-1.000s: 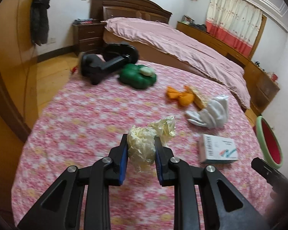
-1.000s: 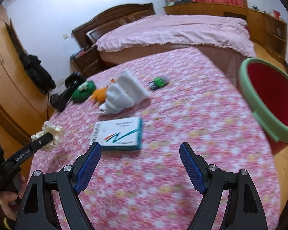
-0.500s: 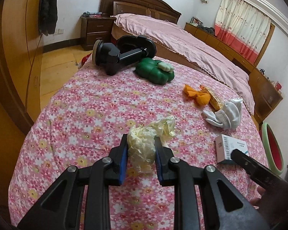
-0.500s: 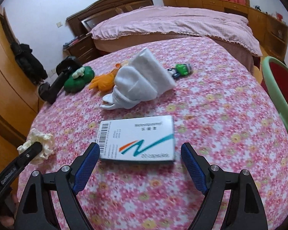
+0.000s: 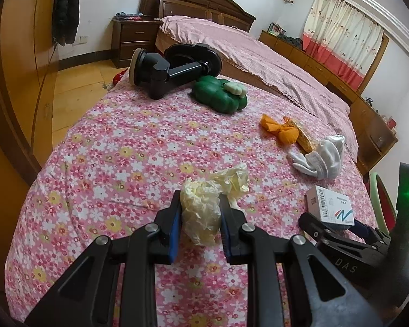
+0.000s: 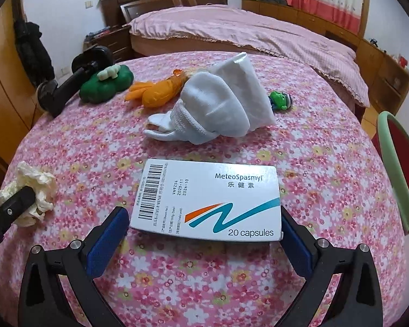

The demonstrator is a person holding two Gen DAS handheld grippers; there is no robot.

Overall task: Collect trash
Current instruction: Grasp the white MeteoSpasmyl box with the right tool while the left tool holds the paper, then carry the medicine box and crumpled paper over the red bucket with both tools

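The left gripper (image 5: 200, 227) has its jaws nearly closed, clamped on a crumpled yellowish glove (image 5: 204, 212) held just above the flowered surface (image 5: 122, 150). The right gripper (image 6: 204, 229) has just been opening its jaws and they now stand wide, 1 blue pad on each side of the near end of a white box (image 6: 207, 199) that lies flat on the surface; the right pad is just beside the box's corner and the left pad stands a little clear, so nothing is gripped. Beyond the box lies a white cloth (image 6: 218, 106), with a small green toy (image 6: 280, 100) at its right and an orange wrapper (image 6: 155, 92) at its left. Farther left sit a green plush (image 6: 106, 83) and a black holder (image 6: 68, 84). A red bin with a green rim (image 6: 395, 174) stands off the surface's right edge. A pink bed (image 6: 245, 32) fills the far side.
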